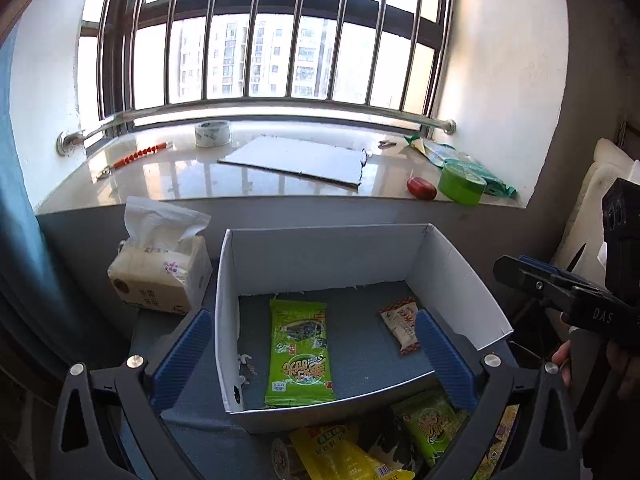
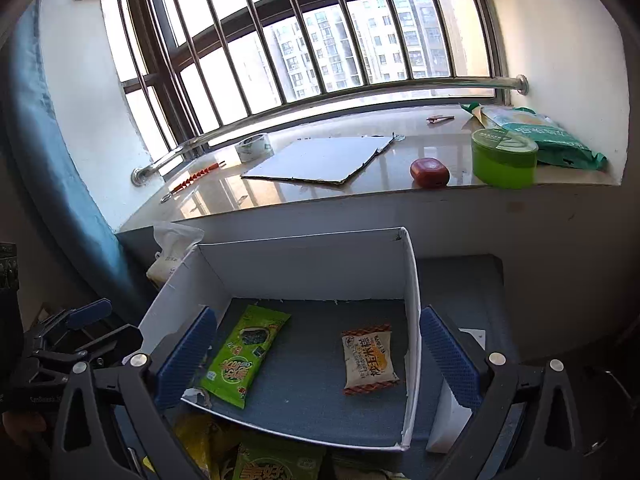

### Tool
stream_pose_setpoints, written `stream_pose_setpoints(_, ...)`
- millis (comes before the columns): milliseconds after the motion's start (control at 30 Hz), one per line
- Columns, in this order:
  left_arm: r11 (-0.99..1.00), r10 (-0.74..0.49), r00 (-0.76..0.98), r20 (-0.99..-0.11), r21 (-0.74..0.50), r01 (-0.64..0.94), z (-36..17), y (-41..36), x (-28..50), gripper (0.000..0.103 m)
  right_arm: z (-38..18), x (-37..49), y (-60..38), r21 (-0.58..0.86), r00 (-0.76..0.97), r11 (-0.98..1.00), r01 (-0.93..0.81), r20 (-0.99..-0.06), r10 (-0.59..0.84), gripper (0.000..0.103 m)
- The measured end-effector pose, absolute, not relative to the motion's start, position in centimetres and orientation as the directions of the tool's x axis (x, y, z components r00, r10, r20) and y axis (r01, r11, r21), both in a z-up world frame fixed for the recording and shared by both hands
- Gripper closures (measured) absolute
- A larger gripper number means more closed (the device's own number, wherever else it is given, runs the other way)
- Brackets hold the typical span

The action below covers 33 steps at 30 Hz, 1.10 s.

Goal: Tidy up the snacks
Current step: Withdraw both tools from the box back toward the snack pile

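Observation:
A white open box (image 1: 452,276) (image 2: 304,260) stands on a blue-grey surface below the window sill. Inside it lie a green snack packet (image 1: 300,352) (image 2: 242,354) on the left and a small white-and-orange packet (image 1: 400,326) (image 2: 368,358) on the right. More snacks lie in front of the box: a yellow packet (image 1: 336,452) and a green packet (image 1: 430,424) (image 2: 276,464). My left gripper (image 1: 316,360) is open and empty, hovering over the box's near side. My right gripper (image 2: 316,360) is open and empty, also over the box. The right gripper shows at the left wrist view's right edge (image 1: 560,288).
A tissue pack (image 1: 160,272) stands left of the box. On the sill (image 1: 192,176) lie a flat cardboard sheet (image 1: 296,160) (image 2: 320,160), a tape roll (image 1: 213,133), a red case (image 2: 430,173), a green round tin (image 2: 503,158) and a green bag (image 2: 540,136). A blue curtain (image 2: 60,200) hangs left.

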<state>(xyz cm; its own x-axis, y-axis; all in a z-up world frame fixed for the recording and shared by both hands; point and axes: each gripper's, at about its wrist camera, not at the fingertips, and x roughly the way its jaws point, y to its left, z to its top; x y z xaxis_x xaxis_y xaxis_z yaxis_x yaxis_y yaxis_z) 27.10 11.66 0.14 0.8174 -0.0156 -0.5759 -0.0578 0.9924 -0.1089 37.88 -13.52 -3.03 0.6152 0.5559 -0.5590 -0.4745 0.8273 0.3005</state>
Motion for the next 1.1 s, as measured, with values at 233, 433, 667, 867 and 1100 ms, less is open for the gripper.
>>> stream_pose_setpoints(233, 0.994, -0.066, 0.880, -0.470, -0.107, 0.018, 3.8, 10.4, 19.0, 0.000, -0.9, 30.8, -16.3, 0.275, 0.626, 0.781, -0.561, -0.476, 0.617, 0.000)
stream_pose_setpoints(433, 0.987, -0.145, 0.867, -0.476, -0.134, 0.092, 2.2, 8.0, 12.5, 0.000, -1.5, 23.3, -18.9, 0.229, 0.639, 0.771, -0.595, -0.448, 0.626, 0.000)
stream_pose_setpoints(667, 0.978, -0.163, 0.836, -0.524, -0.197, 0.067, -4.2, 6.3, 6.4, 0.000, -7.6, 16.7, -20.7, 0.225, 0.663, 0.827, -0.515, -0.507, 0.551, 0.000)
stream_pose_setpoints(867, 0.973, -0.171, 0.794, -0.584, -0.226, 0.043, -7.6, 6.3, 4.9, 0.000, -11.7, 16.3, -19.3, 0.086, 0.666, 0.867, -0.491, -0.604, 0.437, 0.000)
stream_pose_setpoints(1100, 0.975, -0.155, 0.776, -0.611, -0.222, 0.020, -8.5, 6.3, 5.1, 0.000, -11.8, 20.4, -15.8, -0.043, 0.691, 0.867, -0.496, -0.624, 0.364, 0.000)
